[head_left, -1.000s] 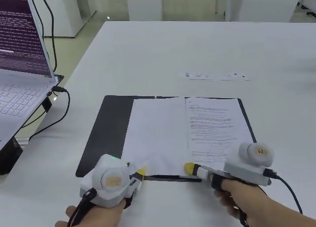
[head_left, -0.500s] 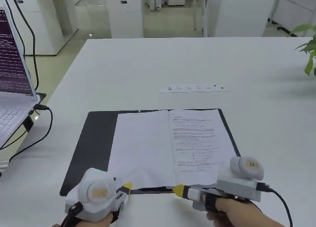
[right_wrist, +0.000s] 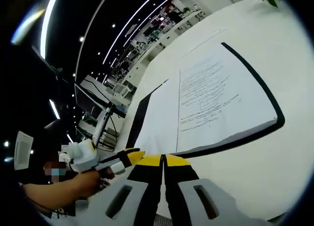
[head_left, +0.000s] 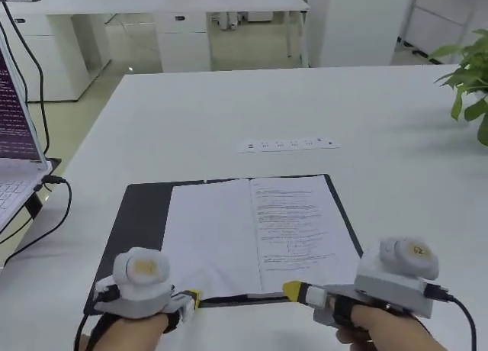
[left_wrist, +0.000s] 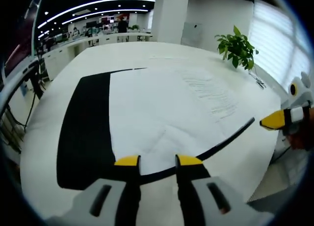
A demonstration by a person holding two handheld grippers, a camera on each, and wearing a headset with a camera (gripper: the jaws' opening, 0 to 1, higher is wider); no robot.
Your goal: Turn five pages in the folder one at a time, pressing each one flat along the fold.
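The black folder (head_left: 141,214) lies open on the white table, with a blank page (head_left: 210,229) on the left and a printed page (head_left: 293,221) on the right. My left gripper (head_left: 192,297) sits at the folder's front edge below the blank page. In the left gripper view its jaws (left_wrist: 158,160) stand open, just short of the folder's (left_wrist: 83,132) black edge, with nothing between them. My right gripper (head_left: 292,291) rests at the front edge under the printed page, a little right of the fold. Its yellow tips (right_wrist: 163,159) are shut together and empty.
An open laptop (head_left: 11,137) with a cable (head_left: 46,214) stands at the left table edge. A white power strip (head_left: 286,145) lies beyond the folder. A green plant (head_left: 465,76) is at the far right. More white desks stand behind.
The head camera has tilted up, so the folder sits lower in the picture. My right gripper's tip has drifted slightly right of the fold. The pages lie as before.
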